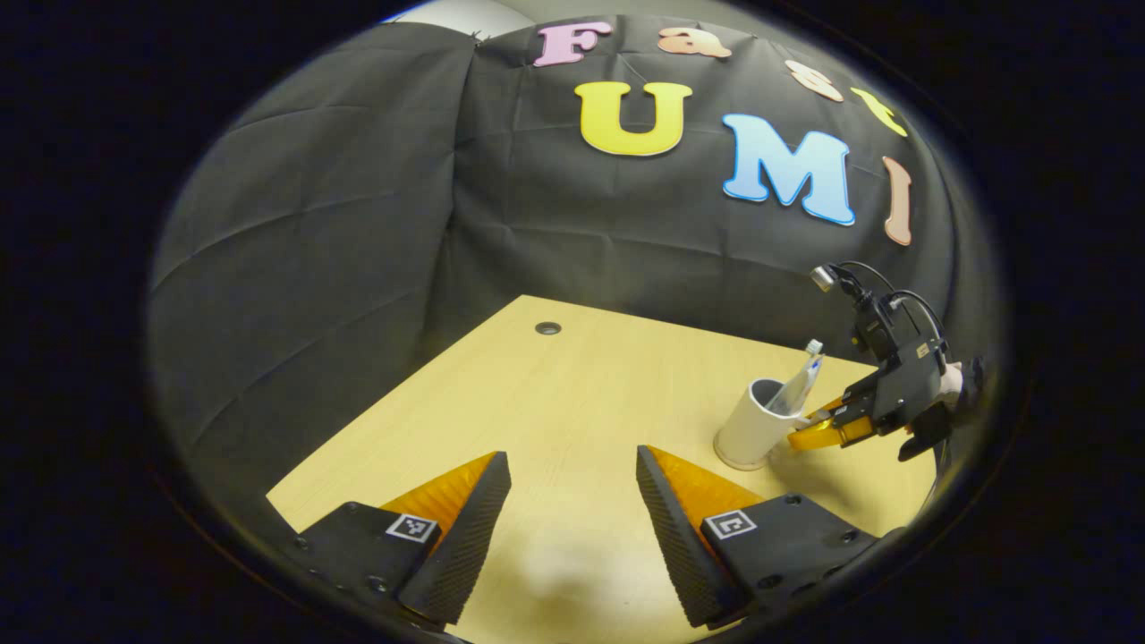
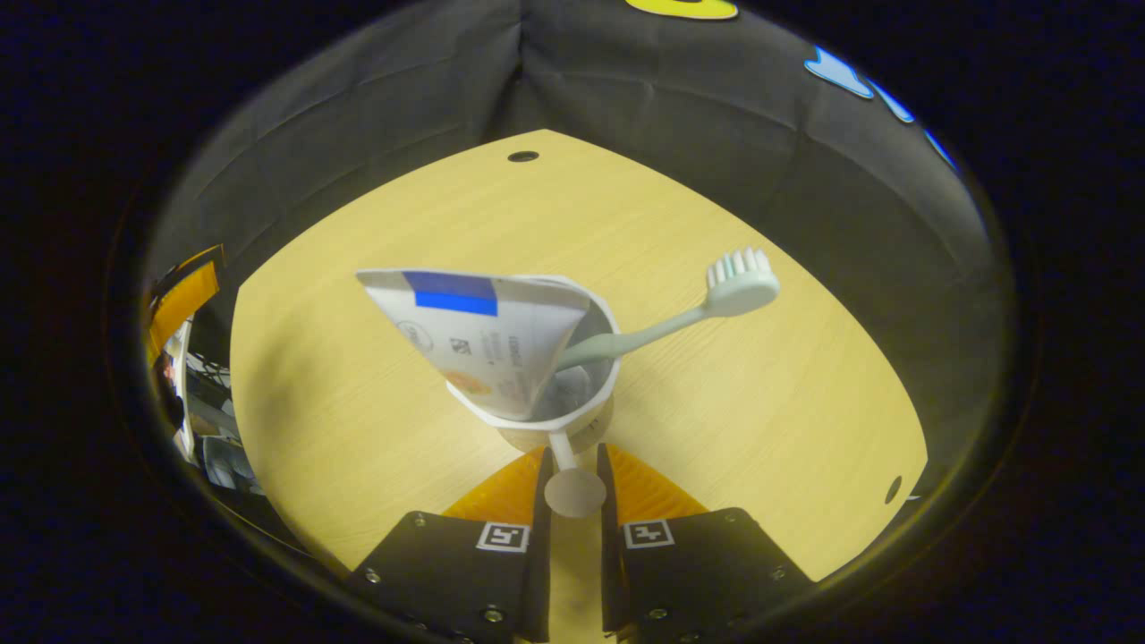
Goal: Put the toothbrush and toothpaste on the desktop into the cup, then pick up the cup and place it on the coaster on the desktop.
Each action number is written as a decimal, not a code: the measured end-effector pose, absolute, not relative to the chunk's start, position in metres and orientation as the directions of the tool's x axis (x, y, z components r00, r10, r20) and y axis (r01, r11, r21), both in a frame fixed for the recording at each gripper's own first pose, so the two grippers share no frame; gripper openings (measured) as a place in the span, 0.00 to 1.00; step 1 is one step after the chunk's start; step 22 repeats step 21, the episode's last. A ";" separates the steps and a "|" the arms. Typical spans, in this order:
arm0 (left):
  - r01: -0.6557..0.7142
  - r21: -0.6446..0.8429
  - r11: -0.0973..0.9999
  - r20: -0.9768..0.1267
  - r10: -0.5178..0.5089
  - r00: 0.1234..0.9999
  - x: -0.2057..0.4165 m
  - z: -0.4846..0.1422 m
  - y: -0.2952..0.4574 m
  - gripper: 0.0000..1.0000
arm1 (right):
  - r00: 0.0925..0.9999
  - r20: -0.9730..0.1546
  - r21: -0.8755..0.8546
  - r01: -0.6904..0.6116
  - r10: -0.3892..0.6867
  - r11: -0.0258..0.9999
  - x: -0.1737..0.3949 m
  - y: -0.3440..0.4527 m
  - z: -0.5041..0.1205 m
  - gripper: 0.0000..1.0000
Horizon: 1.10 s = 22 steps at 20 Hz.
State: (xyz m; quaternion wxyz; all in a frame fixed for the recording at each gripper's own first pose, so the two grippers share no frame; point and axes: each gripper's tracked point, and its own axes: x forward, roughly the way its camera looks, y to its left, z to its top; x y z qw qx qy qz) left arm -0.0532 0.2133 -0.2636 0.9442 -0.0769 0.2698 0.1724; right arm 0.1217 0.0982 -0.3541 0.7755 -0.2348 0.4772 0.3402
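My right gripper (image 2: 572,478) is closed on the handle of the cup (image 2: 559,420) — both fingers press the thin handle between them, and its round end sits in the narrow gap. Just ahead of these fingers stands the white cup, upright on the wooden desktop (image 2: 358,402). Inside it I see the toothpaste (image 2: 483,335), its flat end up and leaning to the left over the rim, and the toothbrush (image 2: 707,300), which leans to the right with the bristle head well above the rim.

My left gripper (image 1: 572,510) is open, with nothing between the fingers; it hangs above bare desktop (image 1: 555,394). From it, ahead and to the right, I see the cup (image 1: 750,425) with the toothpaste (image 1: 796,389) in it, and the right gripper (image 1: 818,434) at its side, held by a hand (image 1: 950,385).
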 end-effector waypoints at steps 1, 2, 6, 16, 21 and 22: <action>-0.353 -0.051 0.934 -0.535 0.273 0.800 -0.049 -0.263 0.208 0.93 | 0.318 -0.897 -0.038 -0.748 0.307 0.662 0.121 0.098 -0.352 0.24; -0.336 -0.051 0.940 -0.533 0.259 0.805 -0.045 -0.262 0.202 0.93 | 0.322 -0.894 -0.035 -0.743 0.312 0.668 0.119 0.097 -0.350 0.23; -0.257 -0.052 0.965 -0.521 0.194 0.831 -0.022 -0.256 0.178 0.93 | 0.351 -0.879 -0.029 -0.715 0.323 0.698 0.112 0.091 -0.343 0.23; 0.007 -0.057 0.998 -0.423 -0.031 0.906 0.041 -0.209 0.082 0.92 | 0.679 -0.685 -0.120 -0.463 0.264 0.878 0.134 0.098 -0.310 0.22; 0.057 -0.036 0.998 -0.295 -0.065 0.953 0.079 -0.142 0.051 0.92 | 0.847 -0.480 -0.119 -0.321 0.228 0.940 0.136 0.100 -0.223 0.21; 0.057 -0.036 0.998 -0.295 -0.065 0.953 0.079 -0.142 0.051 0.92 | 0.847 -0.480 -0.119 -0.321 0.228 0.940 0.136 0.100 -0.223 0.21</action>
